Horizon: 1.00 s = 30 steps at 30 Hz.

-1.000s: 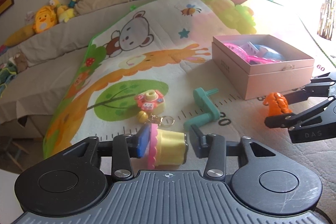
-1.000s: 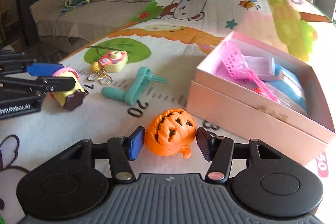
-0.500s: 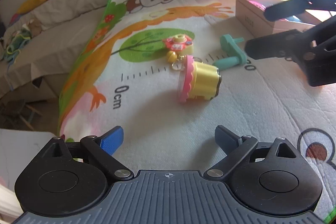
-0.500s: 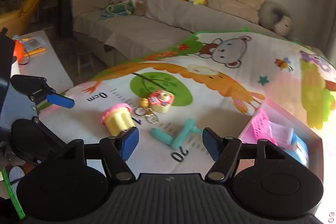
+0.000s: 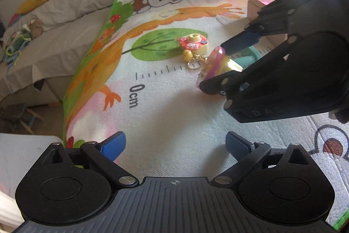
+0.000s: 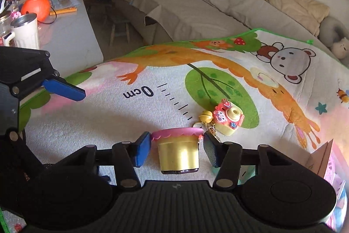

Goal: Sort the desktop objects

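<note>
Wide bare stretch of printed cartoon play mat (image 5: pixel 165 123) in front of the left gripper (image 5: pixel 175 144), jaws spread with nothing between them: open passage there. Right gripper (image 6: pixel 176 149) crowds the far right, straddling the yellow toy cupcake with pink frilled top (image 6: pixel 177 151). Just beyond, touching or nearly so, the yellow-and-pink toy camera keychain with bell and ring (image 6: pixel 228 119). Teal plastic crank handle (image 5: pixel 248 58) and pink cardboard box (image 5: pixel 254 6) hem in the far side.

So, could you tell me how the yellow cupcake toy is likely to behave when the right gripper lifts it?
The cupcake toy looks like rigid plastic, so it should probably keep its shape between the fingers. Its glossy, slightly tapered wall may slip. Lying on its side on the mat, it could roll if nudged.
</note>
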### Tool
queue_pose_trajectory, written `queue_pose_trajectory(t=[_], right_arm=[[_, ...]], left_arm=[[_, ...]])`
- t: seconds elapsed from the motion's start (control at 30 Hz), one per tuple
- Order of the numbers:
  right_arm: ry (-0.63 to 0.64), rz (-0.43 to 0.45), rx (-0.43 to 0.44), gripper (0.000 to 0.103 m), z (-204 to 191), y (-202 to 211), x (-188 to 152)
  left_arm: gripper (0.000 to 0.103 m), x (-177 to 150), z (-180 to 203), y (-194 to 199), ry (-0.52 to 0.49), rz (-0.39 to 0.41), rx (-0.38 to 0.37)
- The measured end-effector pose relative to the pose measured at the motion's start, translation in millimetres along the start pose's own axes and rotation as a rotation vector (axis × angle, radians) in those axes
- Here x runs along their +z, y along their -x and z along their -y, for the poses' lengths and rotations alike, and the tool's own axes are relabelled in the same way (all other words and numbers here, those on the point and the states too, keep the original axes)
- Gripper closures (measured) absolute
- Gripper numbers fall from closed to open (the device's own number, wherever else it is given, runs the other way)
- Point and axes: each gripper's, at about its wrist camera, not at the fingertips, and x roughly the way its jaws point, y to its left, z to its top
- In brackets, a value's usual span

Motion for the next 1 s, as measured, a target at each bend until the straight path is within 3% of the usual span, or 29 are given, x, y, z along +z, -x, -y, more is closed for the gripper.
queue_pose_trajectory(t=[0.17, 0.33, 0.47, 0.5, 0.63, 0.7, 0.77, 0.9, 0.93, 1.0], right_arm=[[-0.218, 0.087, 0.0, 0.05, 35.0, 41.3, -42.6], [-0.429, 0.077, -0.07, 0.05, 62.5, 69.2, -99.4], [-0.475, 0.081, -0.095, 0.051, 63.8, 85.4, -123.9], [-0.472, 0.074, -0.094, 0.055, 63.4, 87.0, -126.8], [-0.442, 0.083, -0.118, 0.054, 58.9, 99.6, -134.6], [-0.443, 0.1, -0.121, 0.041, 60.1, 111.0, -139.8], [-0.455, 0.12, -0.154, 0.035, 64.4, 123.8, -146.6], [-0.545, 0.097, -0.248, 0.035, 86.0, 133.1, -160.5], [-0.585, 0.085, -0.269, 0.035, 93.7, 133.4, -164.7], [-0.652, 0.066, -0.29, 0.035, 104.7, 132.8, -171.5]], left_arm=[[0.002, 4.1, 16.1, -1.0, -0.024, 0.006, -0.04], [0.002, 10.1, 40.2, -3.5, -0.072, 0.004, -0.075], [0.002, 15.4, 58.8, -3.4, -0.114, 0.008, -0.116], [0.002, 16.6, 63.7, -3.2, -0.123, 0.007, -0.126], [0.002, 18.9, 83.3, 0.9, -0.168, 0.019, -0.172], [0.002, 18.8, 91.5, 5.1, -0.179, 0.05, -0.195], [0.002, 20.7, 99.9, 8.8, -0.173, 0.105, -0.22], [0.002, 34.4, 124.4, 0.2, -0.143, 0.195, -0.264], [0.004, 38.7, 131.6, -5.9, -0.138, 0.201, -0.255], [0.016, 45.8, 143.8, -16.8, -0.139, 0.193, -0.238]])
